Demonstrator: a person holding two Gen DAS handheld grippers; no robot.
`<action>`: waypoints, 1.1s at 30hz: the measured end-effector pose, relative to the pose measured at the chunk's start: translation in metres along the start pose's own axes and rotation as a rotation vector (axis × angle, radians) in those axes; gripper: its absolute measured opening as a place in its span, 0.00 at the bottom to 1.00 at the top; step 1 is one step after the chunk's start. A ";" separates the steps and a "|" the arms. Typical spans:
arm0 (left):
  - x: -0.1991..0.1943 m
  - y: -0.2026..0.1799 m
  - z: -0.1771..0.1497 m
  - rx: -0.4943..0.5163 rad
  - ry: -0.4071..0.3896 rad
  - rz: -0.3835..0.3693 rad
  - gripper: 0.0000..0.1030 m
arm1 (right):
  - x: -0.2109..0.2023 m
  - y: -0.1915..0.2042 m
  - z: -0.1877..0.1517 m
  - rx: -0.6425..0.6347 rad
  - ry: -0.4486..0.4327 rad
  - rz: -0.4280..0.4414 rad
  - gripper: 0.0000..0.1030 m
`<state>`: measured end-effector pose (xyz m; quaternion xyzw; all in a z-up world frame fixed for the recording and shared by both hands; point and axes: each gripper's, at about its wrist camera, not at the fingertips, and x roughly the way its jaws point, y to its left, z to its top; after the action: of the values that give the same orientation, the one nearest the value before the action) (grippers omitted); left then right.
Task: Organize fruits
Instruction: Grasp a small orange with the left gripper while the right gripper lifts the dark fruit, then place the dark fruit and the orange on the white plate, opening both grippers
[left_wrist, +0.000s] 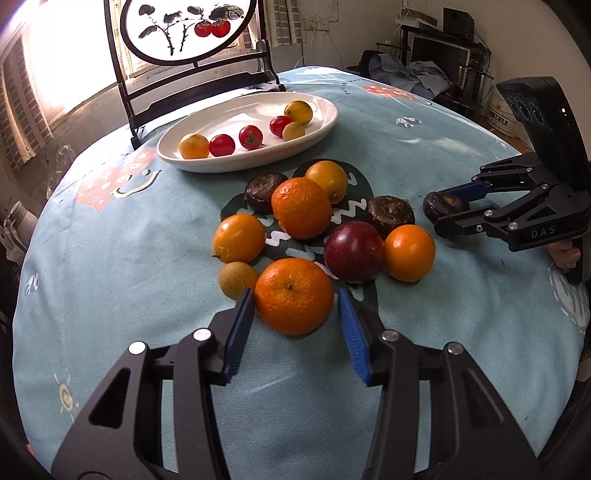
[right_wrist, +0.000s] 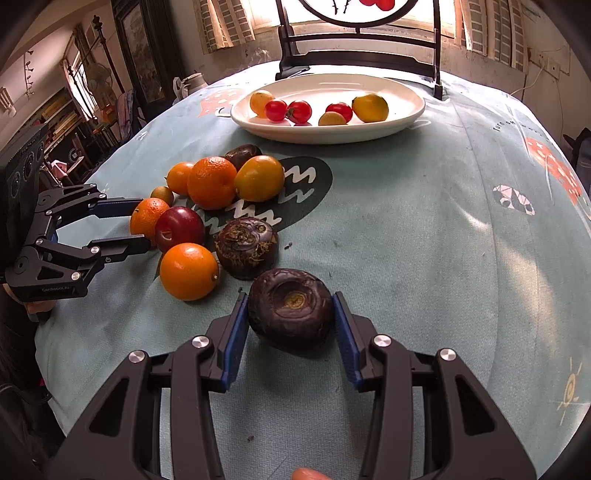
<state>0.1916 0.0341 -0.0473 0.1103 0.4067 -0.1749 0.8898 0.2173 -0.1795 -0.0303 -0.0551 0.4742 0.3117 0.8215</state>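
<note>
Right hand-held gripper (right_wrist: 290, 314) around dark water chestnut (right_wrist: 290, 308), pads touching.

Left tool (left_wrist: 295, 295): matte black linkage arms, ribbed blue finger pads (left_wrist: 240, 332), silver round screws. Right tool (right_wrist: 290, 295): identical build; "DAS" lettering on its body. Bare skin visible at both handles.

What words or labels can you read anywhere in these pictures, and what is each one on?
"DAS": on the right gripper body, seen from the left wrist.
"GenRobot.AI": on the left gripper body, seen from the right wrist; small, so only roughly legible.
Dark print on the white bucket: too blurred to read.
Curved writing on the tablecloth: too small to read.
</note>
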 end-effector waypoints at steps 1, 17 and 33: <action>0.001 0.000 0.000 -0.002 0.004 0.002 0.45 | 0.000 0.000 0.000 0.000 0.000 0.000 0.44; 0.001 0.004 0.002 -0.040 -0.004 0.010 0.43 | -0.011 0.002 0.002 -0.014 -0.067 0.043 0.44; -0.001 0.050 0.088 -0.104 -0.094 0.175 0.43 | -0.017 -0.027 0.100 0.105 -0.323 0.051 0.44</action>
<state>0.2715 0.0501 0.0131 0.0908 0.3618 -0.0801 0.9244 0.3013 -0.1702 0.0327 0.0509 0.3529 0.3120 0.8806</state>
